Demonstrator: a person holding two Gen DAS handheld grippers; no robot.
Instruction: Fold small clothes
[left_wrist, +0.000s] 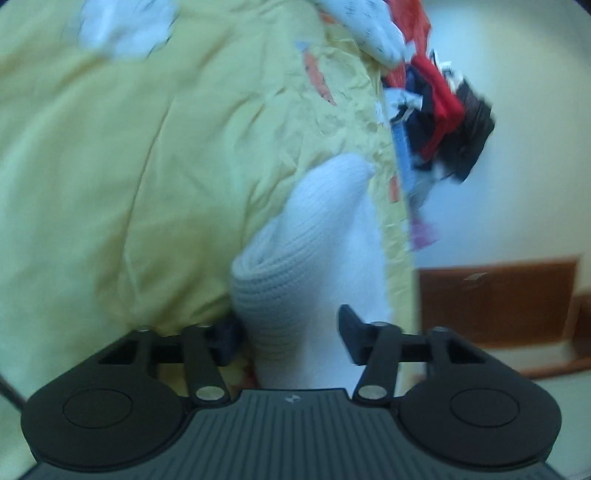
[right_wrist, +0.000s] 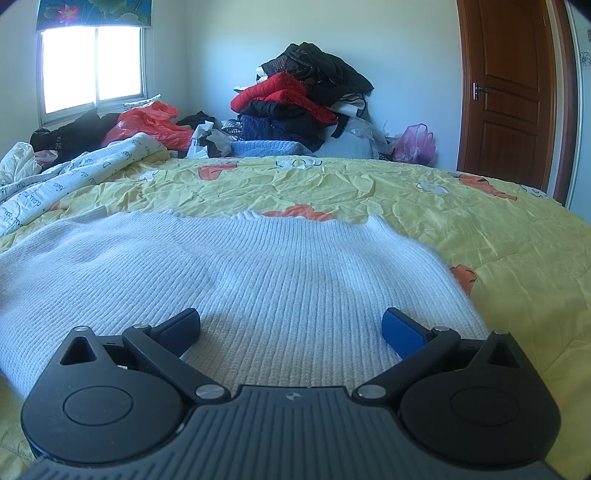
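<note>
A white ribbed knit sweater (right_wrist: 258, 266) lies spread flat on the yellow bedspread (right_wrist: 406, 192). In the right wrist view my right gripper (right_wrist: 291, 328) hovers low over its near hem, jaws wide open, with nothing between the blue pads (right_wrist: 402, 332). The left wrist view is blurred and tilted. There a bunched fold of the white sweater (left_wrist: 317, 251) rises from between the fingers of my left gripper (left_wrist: 290, 336), which is shut on it. The left pad is partly hidden behind the fabric.
A tall pile of dark and red clothes (right_wrist: 299, 99) sits at the far side of the bed against the wall. A printed white quilt (right_wrist: 55, 177) and a red plastic bag (right_wrist: 147, 122) lie at the far left. A wooden door (right_wrist: 506, 92) stands at the right.
</note>
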